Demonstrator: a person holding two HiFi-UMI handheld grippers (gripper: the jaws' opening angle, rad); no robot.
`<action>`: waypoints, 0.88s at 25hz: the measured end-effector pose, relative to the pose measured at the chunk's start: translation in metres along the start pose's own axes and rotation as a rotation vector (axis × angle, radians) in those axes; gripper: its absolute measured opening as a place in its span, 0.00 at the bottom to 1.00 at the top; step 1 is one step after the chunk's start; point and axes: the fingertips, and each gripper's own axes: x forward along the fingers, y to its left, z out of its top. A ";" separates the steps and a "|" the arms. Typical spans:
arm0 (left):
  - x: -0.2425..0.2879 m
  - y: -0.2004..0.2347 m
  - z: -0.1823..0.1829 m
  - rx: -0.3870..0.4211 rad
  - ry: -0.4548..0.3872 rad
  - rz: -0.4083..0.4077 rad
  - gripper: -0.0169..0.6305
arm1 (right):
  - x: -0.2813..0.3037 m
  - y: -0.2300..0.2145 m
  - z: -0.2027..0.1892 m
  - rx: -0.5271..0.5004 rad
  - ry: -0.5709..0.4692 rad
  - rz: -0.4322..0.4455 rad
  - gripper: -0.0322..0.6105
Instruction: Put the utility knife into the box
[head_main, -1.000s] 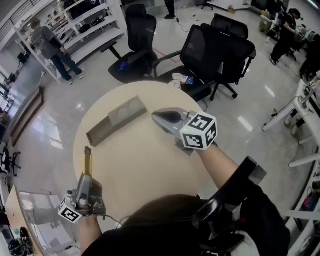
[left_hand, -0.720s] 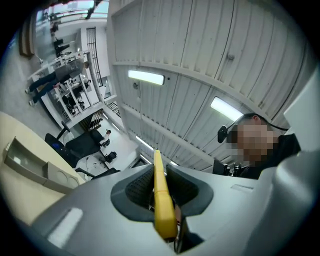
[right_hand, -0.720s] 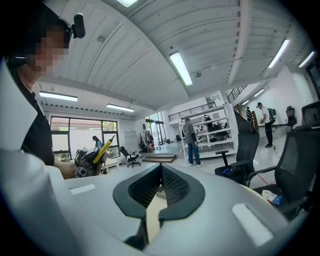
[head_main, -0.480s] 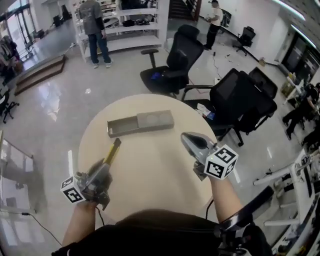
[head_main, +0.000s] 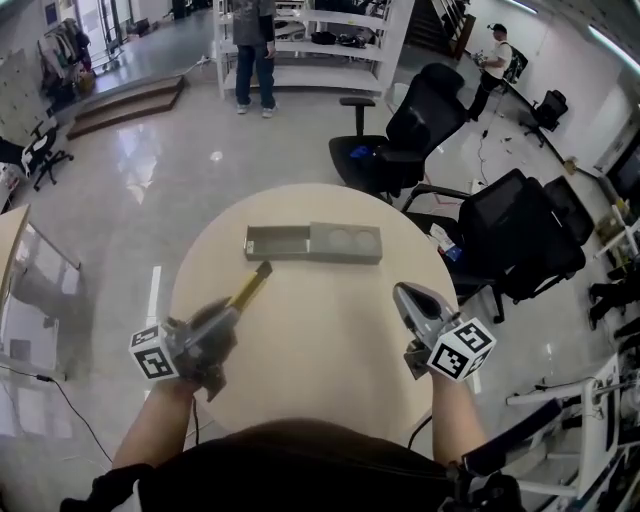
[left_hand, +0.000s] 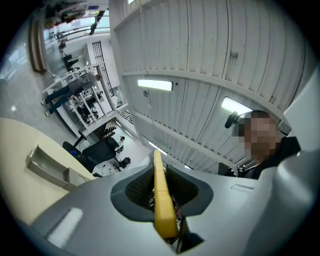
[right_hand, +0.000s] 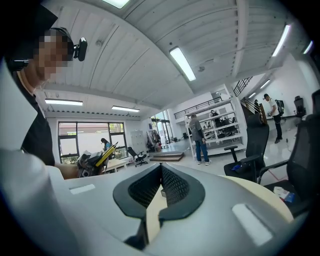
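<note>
The yellow utility knife (head_main: 251, 285) is clamped in my left gripper (head_main: 230, 310) over the near left of the round table, its tip pointing at the box. In the left gripper view the knife (left_hand: 161, 196) stands upright between the dark pads. The grey box (head_main: 313, 242) lies at the table's far side, its open tray (head_main: 277, 241) slid out to the left; it also shows in the left gripper view as the box (left_hand: 48, 168). My right gripper (head_main: 404, 294) hovers over the near right of the table, shut and empty, its tips (right_hand: 161, 172) meeting.
The round beige table (head_main: 320, 340) ends close behind both grippers. Black office chairs (head_main: 420, 130) stand beyond its far right edge. A person (head_main: 255, 50) stands by white shelves (head_main: 310, 40) at the back. The right gripper view shows my left gripper (right_hand: 97, 159) across the table.
The head view has swung so the box now lies straight ahead. My left gripper has carried the knife in over the table toward the box. My right gripper has drawn back to the near right.
</note>
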 end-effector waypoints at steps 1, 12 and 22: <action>0.001 0.004 0.002 0.004 0.001 0.001 0.14 | 0.001 -0.002 0.001 0.000 -0.002 -0.002 0.07; 0.020 0.068 0.067 0.162 0.061 0.116 0.14 | 0.049 -0.036 0.028 -0.070 -0.014 0.028 0.07; 0.060 0.176 0.081 0.252 0.208 0.180 0.14 | 0.127 -0.089 0.006 -0.069 0.021 0.060 0.07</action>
